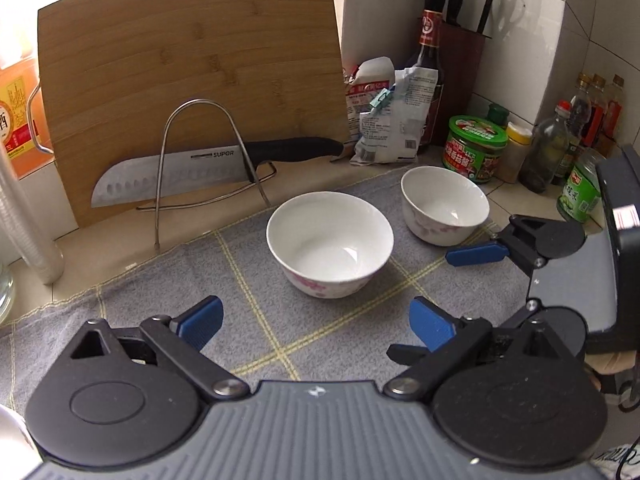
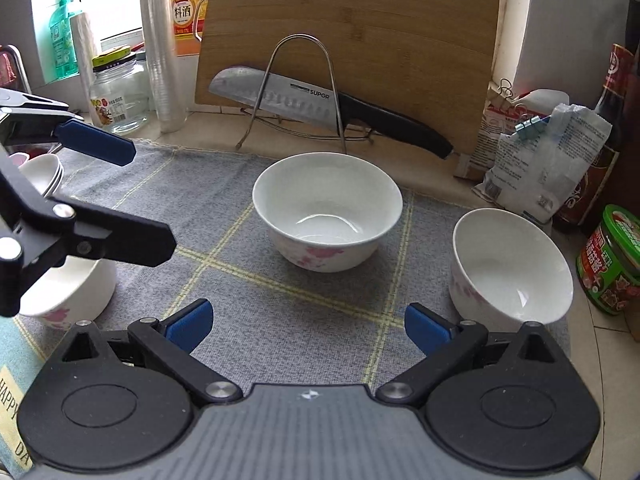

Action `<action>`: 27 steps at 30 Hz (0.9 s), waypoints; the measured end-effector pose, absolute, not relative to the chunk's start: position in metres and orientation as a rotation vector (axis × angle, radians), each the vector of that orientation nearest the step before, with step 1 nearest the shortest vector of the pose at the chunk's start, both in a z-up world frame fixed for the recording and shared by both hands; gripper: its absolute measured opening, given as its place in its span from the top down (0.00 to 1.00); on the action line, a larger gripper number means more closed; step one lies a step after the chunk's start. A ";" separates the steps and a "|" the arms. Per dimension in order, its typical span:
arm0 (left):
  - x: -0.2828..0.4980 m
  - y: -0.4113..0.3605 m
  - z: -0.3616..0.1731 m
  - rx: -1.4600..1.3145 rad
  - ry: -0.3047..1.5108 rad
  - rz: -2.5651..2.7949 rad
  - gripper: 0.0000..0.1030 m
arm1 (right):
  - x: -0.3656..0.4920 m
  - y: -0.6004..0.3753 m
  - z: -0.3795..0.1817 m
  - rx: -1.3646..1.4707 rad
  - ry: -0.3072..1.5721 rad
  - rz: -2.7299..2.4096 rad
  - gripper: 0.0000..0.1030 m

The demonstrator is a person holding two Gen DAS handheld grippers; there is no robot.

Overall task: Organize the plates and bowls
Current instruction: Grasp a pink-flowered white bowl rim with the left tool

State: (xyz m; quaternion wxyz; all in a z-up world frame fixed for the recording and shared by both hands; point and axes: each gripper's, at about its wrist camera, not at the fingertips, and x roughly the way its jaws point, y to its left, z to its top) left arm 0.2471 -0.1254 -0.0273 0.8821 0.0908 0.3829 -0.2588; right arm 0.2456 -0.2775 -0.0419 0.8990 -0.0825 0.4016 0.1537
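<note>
A white bowl with pink flowers (image 1: 329, 242) stands in the middle of the grey cloth (image 1: 160, 280); it also shows in the right wrist view (image 2: 327, 220). A second, smaller bowl (image 1: 444, 205) stands to its right, seen too in the right wrist view (image 2: 510, 266). A third bowl (image 2: 68, 290) and a stack of small dishes (image 2: 42, 172) sit at the left, partly hidden by the left gripper. My left gripper (image 1: 318, 326) is open and empty, short of the middle bowl. My right gripper (image 2: 308, 330) is open and empty, also facing that bowl.
A bamboo cutting board (image 1: 192, 92) leans on the wall behind a wire rack (image 1: 208, 152) holding a knife (image 1: 180, 176). Bags, bottles and jars (image 1: 476, 148) crowd the right corner. A glass jar (image 2: 118, 94) and stacked cups (image 2: 166, 48) stand at the back left.
</note>
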 end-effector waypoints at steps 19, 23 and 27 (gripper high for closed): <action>0.335 -0.166 -0.064 0.114 0.881 -0.541 0.08 | 0.287 -0.272 -0.058 -0.240 0.798 0.328 0.00; 0.341 -0.171 -0.068 0.120 0.888 -0.540 0.09 | 0.292 -0.270 -0.059 -0.258 0.787 0.333 0.00; 0.345 -0.174 -0.072 0.119 0.899 -0.550 0.15 | 0.298 -0.271 -0.060 -0.257 0.780 0.346 0.01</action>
